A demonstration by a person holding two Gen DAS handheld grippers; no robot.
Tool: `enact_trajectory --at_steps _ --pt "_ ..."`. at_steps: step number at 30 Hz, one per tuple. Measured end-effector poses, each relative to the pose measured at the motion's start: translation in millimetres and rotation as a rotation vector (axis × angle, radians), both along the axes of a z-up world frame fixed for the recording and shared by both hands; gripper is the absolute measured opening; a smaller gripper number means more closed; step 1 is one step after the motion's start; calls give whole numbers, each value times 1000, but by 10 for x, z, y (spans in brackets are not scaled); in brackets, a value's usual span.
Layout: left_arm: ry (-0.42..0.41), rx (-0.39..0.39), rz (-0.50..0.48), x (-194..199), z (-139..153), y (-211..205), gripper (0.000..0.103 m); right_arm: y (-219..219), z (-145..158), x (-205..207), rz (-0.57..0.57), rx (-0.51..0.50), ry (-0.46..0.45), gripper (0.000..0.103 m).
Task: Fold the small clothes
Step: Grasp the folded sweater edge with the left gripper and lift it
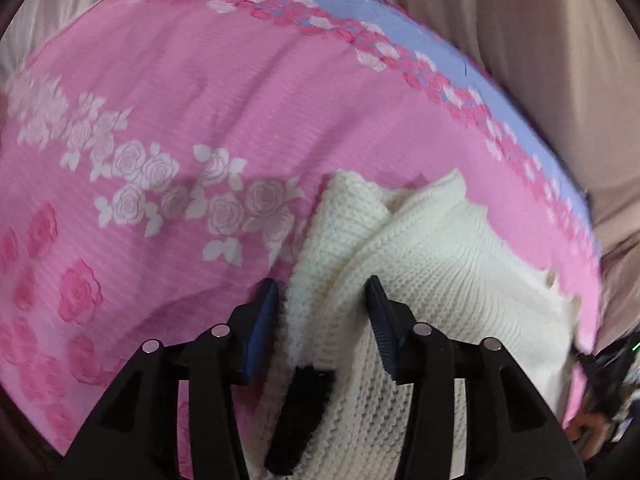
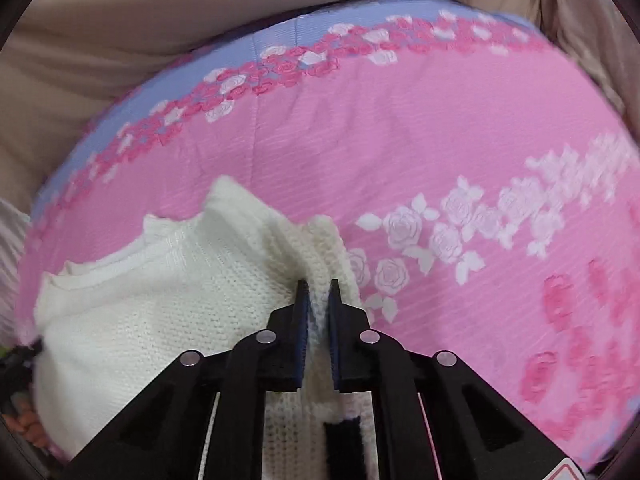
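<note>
A cream knit garment (image 1: 440, 264) lies bunched on a pink bedspread with rose print (image 1: 200, 100). My left gripper (image 1: 322, 300) stands open, its blue-padded fingers (image 1: 266, 312) astride a thick fold of the knit. The fold fills most of the gap. In the right wrist view the same garment (image 2: 160, 300) spreads to the left, and my right gripper (image 2: 319, 292) is shut on a narrow ridge of it near its right edge. A black patch on the garment (image 1: 304, 408) (image 2: 344, 444) shows close under each gripper.
The bedspread (image 2: 400, 140) has a lilac border (image 1: 360, 0) (image 2: 280, 40) along its far edge. Beyond it hangs beige cloth (image 1: 540, 40) (image 2: 120, 20). A dark object and part of a hand (image 1: 588, 428) show at the lower right of the left wrist view.
</note>
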State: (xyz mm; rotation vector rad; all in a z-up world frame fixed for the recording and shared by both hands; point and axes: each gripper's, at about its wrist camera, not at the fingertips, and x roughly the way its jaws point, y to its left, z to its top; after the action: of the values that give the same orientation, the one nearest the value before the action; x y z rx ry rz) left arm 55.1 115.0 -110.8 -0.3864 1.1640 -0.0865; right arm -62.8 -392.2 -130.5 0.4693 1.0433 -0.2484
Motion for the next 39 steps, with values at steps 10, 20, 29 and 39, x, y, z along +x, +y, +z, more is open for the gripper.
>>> enact_trajectory --at_steps 10,20,29,39 --pt "1 -169 16 -470 327 307 43 824 760 -343 89 60 -111 11" --pt "79 -45 3 -786 26 74 51 2119 92 613 440 -12 54 0" --pt "68 -212 88 -769 -73 247 66 2101 40 833 401 83 91 0" --pt "103 -319 169 -611 -103 274 55 2218 235 279 445 90 117 1"
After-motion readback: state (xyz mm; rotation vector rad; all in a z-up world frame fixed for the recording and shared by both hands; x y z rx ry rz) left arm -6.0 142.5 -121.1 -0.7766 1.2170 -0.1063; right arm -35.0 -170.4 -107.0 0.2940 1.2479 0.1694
